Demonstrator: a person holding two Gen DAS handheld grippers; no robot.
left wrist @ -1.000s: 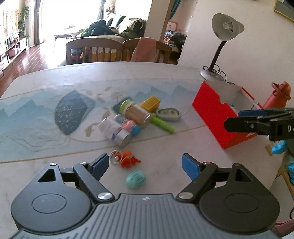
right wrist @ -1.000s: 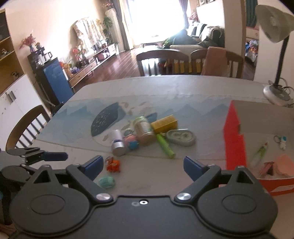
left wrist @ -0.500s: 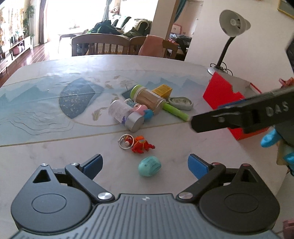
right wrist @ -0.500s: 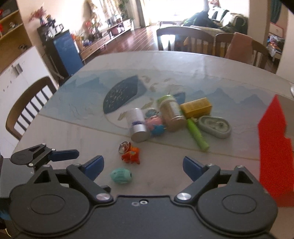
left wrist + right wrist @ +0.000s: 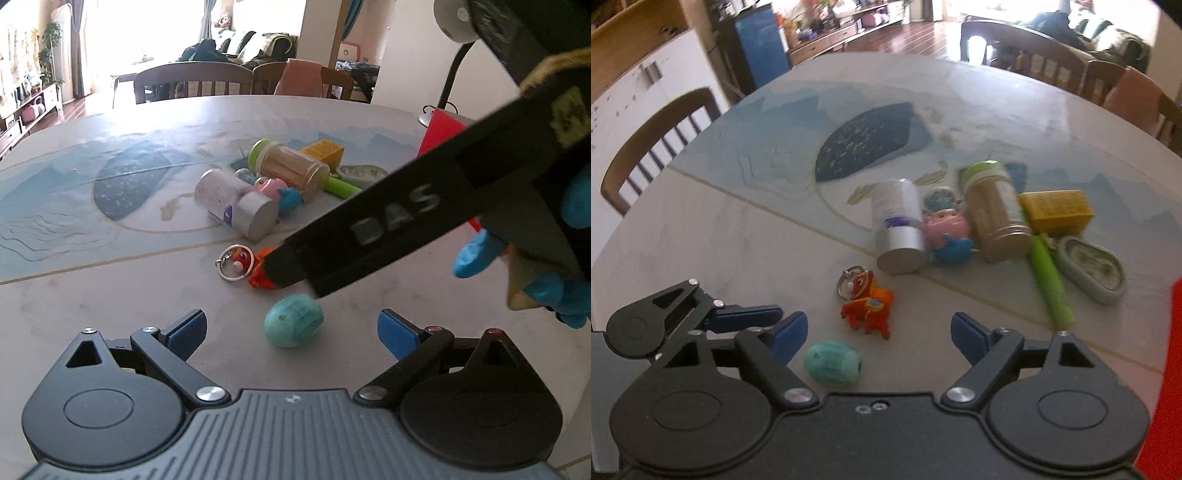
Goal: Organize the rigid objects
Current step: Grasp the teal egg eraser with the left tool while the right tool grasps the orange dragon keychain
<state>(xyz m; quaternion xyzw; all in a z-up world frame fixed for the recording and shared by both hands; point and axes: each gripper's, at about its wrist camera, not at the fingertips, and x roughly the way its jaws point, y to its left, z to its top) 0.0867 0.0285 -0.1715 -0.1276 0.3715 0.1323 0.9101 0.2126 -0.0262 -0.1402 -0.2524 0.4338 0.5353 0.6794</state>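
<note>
A teal egg-shaped toy lies on the table just ahead of my open, empty left gripper; it also shows in the right wrist view. My right gripper is open and empty, hovering over the egg and an orange keychain figure. In the left wrist view the right gripper's black finger covers part of that figure. Behind lie a silver-capped white bottle, a pink and blue toy, a green-lidded jar, a yellow box, a green tube and a grey oval case.
A red box stands at the right; its far corner shows in the left wrist view. A desk lamp stands behind it. Wooden chairs line the far table edge, and one chair stands at the left.
Both grippers have moved forward and down toward the egg and the keychain figure. The right gripper has swung left, away from the red box, and now crosses the left wrist view.
</note>
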